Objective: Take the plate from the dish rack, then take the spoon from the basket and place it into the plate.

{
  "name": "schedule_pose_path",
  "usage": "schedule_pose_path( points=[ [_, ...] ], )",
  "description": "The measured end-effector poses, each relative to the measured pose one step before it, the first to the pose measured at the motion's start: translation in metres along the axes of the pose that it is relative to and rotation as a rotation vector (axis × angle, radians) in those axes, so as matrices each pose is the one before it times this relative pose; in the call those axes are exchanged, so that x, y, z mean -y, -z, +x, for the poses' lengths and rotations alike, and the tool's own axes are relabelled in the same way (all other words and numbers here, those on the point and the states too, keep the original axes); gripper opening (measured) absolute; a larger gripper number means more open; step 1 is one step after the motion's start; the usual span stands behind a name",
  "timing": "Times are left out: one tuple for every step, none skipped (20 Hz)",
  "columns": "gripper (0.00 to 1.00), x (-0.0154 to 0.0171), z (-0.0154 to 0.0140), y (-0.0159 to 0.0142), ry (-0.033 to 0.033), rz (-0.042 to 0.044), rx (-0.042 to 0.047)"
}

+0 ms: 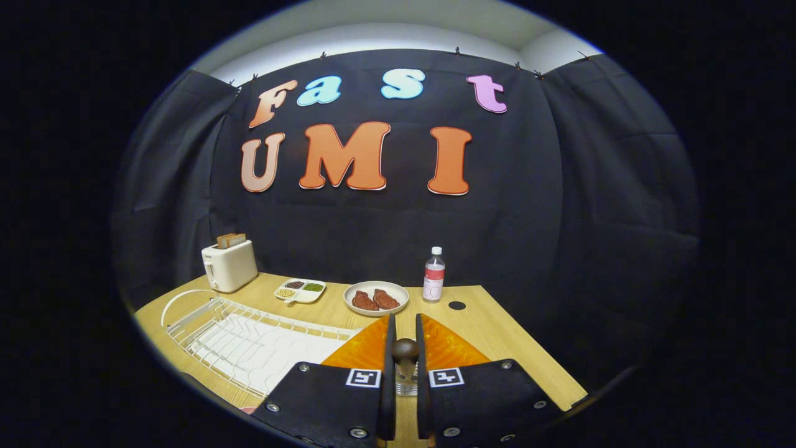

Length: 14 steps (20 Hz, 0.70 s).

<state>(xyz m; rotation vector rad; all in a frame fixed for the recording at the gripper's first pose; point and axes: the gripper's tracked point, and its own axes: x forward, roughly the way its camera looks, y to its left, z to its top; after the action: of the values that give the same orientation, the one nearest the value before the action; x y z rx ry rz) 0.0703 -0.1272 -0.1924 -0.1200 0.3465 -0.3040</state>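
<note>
An orange ribbed plate (356, 352) lies flat on the wooden table (497, 336), just under and ahead of my fingers. My gripper (405, 358) is shut on the spoon (405, 350). The spoon's rounded brown end sticks up between the two black fingers (390, 361), with a metal part lower down in the gap. It hangs over the middle of the plate. The white wire dish rack (249, 339) stands to the left of the plate, with no dishes in it.
A white toaster (229, 266) with bread stands at the back left. Beside it sit a small divided dish (300, 290), a white plate with two brown pieces (375, 298) and a bottle (433, 274). A dark round hole (457, 305) marks the table near the bottle.
</note>
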Motion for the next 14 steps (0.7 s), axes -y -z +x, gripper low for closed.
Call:
schedule_pose_path(
  points=[
    [0.14, -0.00247, -0.00607, -0.00637, -0.01059, -0.00138, 0.01132],
    [0.14, -0.00270, -0.00487, -0.00434, -0.00842, -0.00288, 0.00855],
    [0.14, -0.00266, -0.00658, -0.00397, -0.00889, -0.00063, 0.00554],
    [0.14, -0.00373, -0.00695, -0.00273, -0.00990, 0.00331, 0.00362],
    [0.14, -0.00487, -0.00731, -0.00222, -0.01405, 0.00423, 0.00178],
    [0.14, -0.00482, -0.00714, -0.00399, -0.01628, 0.00294, 0.00587],
    [0.14, -0.00557, -0.00569, -0.00296, -0.01673, -0.00238, 0.00635],
    [0.14, -0.00468, -0.00621, -0.00303, -0.01536, -0.00477, 0.00723],
    [0.13, -0.00625, -0.00571, -0.00307, -0.01820, -0.00649, 0.00511],
    [0.14, -0.00783, -0.00538, -0.00254, -0.02244, -0.00555, 0.00585],
    [0.14, -0.00903, -0.00447, -0.00123, -0.02270, -0.00518, 0.00188],
    [0.14, -0.00826, -0.00491, -0.00057, -0.02501, -0.00611, -0.00047],
    [0.14, -0.00986, -0.00313, -0.00023, -0.02532, -0.01011, 0.00073],
    [0.14, -0.00992, -0.00239, 0.00066, -0.02671, -0.01614, 0.00368]
  ],
)
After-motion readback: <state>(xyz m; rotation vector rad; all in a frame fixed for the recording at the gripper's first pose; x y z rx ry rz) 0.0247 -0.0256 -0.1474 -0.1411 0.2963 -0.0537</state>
